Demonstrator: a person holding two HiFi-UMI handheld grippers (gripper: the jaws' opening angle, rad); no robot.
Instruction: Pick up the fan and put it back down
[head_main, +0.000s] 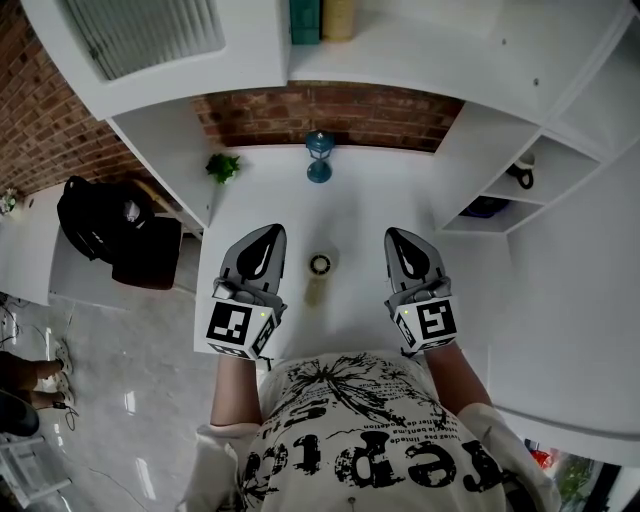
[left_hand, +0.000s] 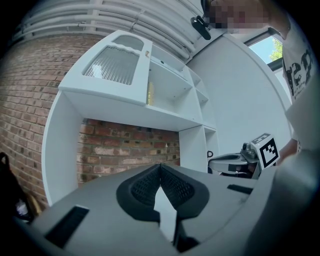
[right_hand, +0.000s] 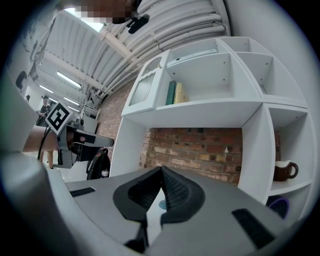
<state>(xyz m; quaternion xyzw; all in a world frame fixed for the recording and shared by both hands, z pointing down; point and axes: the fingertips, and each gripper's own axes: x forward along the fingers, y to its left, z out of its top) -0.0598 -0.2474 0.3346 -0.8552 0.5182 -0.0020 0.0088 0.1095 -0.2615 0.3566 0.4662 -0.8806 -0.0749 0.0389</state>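
Observation:
A small hand-held fan (head_main: 319, 273), with a dark round head and a beige handle, lies on the white desk (head_main: 360, 200) between my two grippers. To the fan's left my left gripper (head_main: 271, 233) is shut and holds nothing, its pads meeting at the tip (left_hand: 160, 165). On the fan's right my right gripper (head_main: 394, 235) is also shut and holds nothing (right_hand: 161, 169). Both point level toward the brick wall, and neither touches the fan. The fan is hidden in both gripper views.
A blue lantern (head_main: 319, 156) and a small green plant (head_main: 222, 166) stand at the desk's back. White shelves on the right hold a mug (head_main: 521, 175) and a blue bowl (head_main: 487, 207). A black backpack (head_main: 98, 214) rests on a chair at the left.

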